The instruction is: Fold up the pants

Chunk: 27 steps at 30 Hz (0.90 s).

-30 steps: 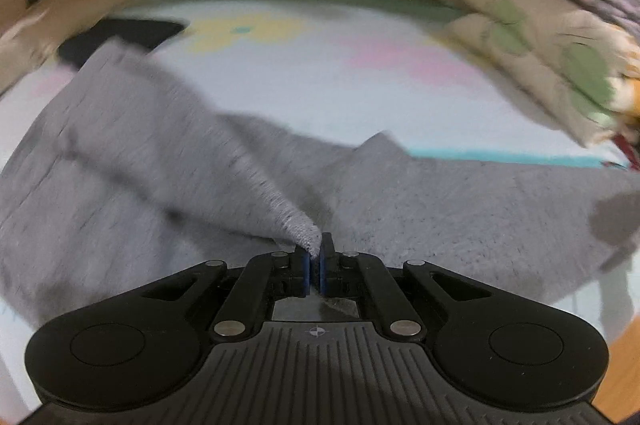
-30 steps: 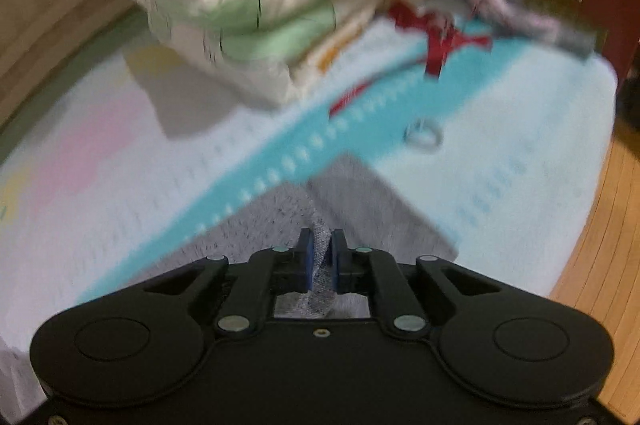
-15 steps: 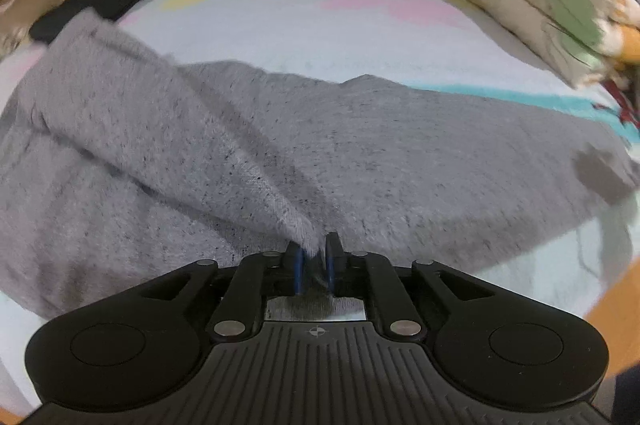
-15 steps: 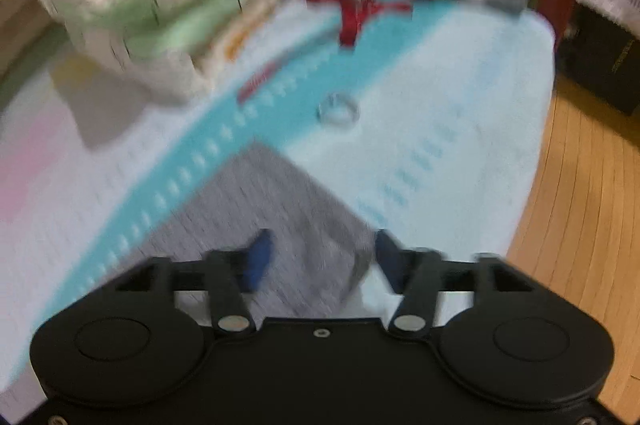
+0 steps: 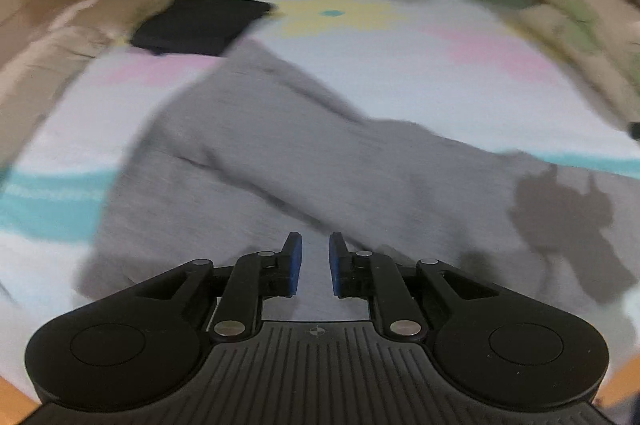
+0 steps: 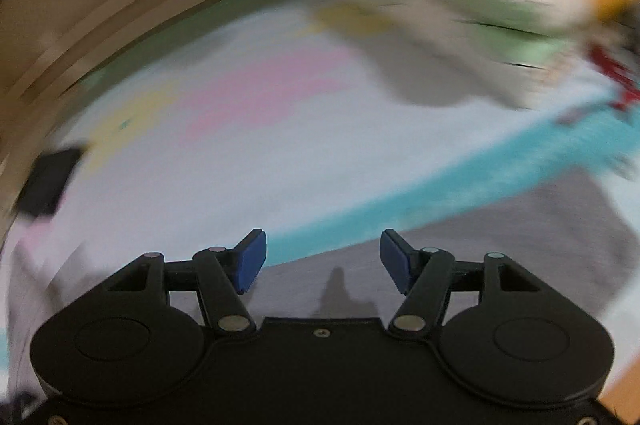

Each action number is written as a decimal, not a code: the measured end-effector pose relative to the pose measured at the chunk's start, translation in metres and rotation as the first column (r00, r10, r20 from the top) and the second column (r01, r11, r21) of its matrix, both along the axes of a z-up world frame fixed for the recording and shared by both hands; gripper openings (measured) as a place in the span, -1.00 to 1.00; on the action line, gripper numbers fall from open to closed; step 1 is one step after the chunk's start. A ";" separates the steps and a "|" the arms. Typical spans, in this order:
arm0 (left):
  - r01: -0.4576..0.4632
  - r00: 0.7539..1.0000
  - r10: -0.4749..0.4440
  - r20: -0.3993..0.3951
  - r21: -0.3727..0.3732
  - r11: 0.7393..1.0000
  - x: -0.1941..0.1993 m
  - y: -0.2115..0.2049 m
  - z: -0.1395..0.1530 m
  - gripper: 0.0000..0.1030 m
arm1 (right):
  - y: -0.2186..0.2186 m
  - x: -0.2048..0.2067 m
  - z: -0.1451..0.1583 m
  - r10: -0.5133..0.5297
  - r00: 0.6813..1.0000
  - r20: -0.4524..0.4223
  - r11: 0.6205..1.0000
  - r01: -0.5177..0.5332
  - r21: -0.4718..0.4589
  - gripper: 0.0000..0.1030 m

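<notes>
Nearest in the left wrist view, the left gripper [image 5: 315, 257] has its blue pads a little apart and its jaws are opening, with nothing pinched between them, only grey cloth lying underneath. So it's released. The grey pants [image 5: 320, 161] are spread flat on the bed cover [image 5: 460, 73], reaching from the near edge up toward the middle, with one part lying diagonally across the rest as a fold. A gripper-shaped shadow sits on the cloth at the right.

In the right wrist view, the right gripper [image 6: 322, 257] is wide open too, nothing between its pads; the grey pants [image 6: 500, 225] lie below and to the right of it, close to the near edge of the cover. A teal stripe [image 6: 440, 193] runs across the cover right behind the cloth.

Further out, a folded black garment [image 5: 200, 25] rests near the far left corner of the cover, just touching the tip of the pants as far as I can tell through the blur. At the far right there's a heap of cream and green bedding [image 6: 480, 5], very smeared.
</notes>
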<state>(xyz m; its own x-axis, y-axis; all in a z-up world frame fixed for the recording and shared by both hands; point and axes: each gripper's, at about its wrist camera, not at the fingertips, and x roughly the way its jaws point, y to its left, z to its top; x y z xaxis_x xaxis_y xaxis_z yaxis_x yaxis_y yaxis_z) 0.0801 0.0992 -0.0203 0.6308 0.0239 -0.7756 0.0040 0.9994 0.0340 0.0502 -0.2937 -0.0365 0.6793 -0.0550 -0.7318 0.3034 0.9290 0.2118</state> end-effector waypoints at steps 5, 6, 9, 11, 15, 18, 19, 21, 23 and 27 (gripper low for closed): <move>-0.125 0.990 0.125 -0.061 0.004 0.992 0.062 0.056 -0.012 -0.73 | 0.087 0.024 -0.003 0.255 0.967 0.010 0.967 -0.256 0.018 0.30; -0.148 0.986 0.148 -0.077 0.003 0.989 0.070 0.067 -0.017 -0.73 | 0.103 0.028 -0.003 0.300 0.954 0.013 0.953 -0.301 0.031 0.30; -0.207 0.971 0.209 -0.114 0.023 0.978 0.092 0.095 -0.033 -0.73 | 0.148 0.041 -0.005 0.427 0.904 0.013 0.904 -0.427 0.034 0.30; -0.217 0.966 0.220 -0.138 0.038 0.975 0.104 0.111 -0.045 -0.72 | 0.180 0.052 -0.008 0.500 0.866 0.004 0.866 -0.500 0.015 0.33; -0.251 0.960 0.248 -0.131 -0.012 0.968 0.105 0.137 -0.046 -0.60 | 0.228 0.075 -0.018 0.605 0.797 -0.005 0.796 -0.604 0.019 0.40; -0.243 0.962 0.233 -0.141 -0.062 0.968 0.106 0.146 -0.045 -0.59 | 0.259 0.097 -0.029 0.661 0.750 -0.005 0.750 -0.661 0.023 0.51; -0.245 0.962 0.234 -0.140 -0.073 0.967 0.104 0.148 -0.045 -0.59 | 0.266 0.105 -0.033 0.673 0.739 -0.008 0.739 -0.673 0.029 0.51; -0.235 0.965 0.224 -0.134 -0.068 0.970 0.107 0.149 -0.047 -0.59 | 0.279 0.121 -0.040 0.696 0.717 -0.020 0.717 -0.695 0.047 0.51; -0.209 0.971 0.202 -0.130 -0.039 0.977 0.107 0.147 -0.047 -0.59 | 0.291 0.132 -0.046 0.707 0.707 -0.022 0.707 -0.705 0.054 0.51; -0.220 0.965 0.212 -0.157 -0.035 0.975 0.104 0.151 -0.040 -0.59 | 0.307 0.139 -0.054 0.731 0.682 -0.027 0.682 -0.728 0.061 -0.15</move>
<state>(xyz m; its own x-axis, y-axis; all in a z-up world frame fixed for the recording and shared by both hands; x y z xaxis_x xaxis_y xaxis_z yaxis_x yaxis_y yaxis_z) 0.1839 0.2499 -0.0600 0.4900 0.1035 -0.8656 -0.2108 0.9775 -0.0025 0.1890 0.0130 -0.0909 0.4570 0.4749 -0.7521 -0.4563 0.8510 0.2601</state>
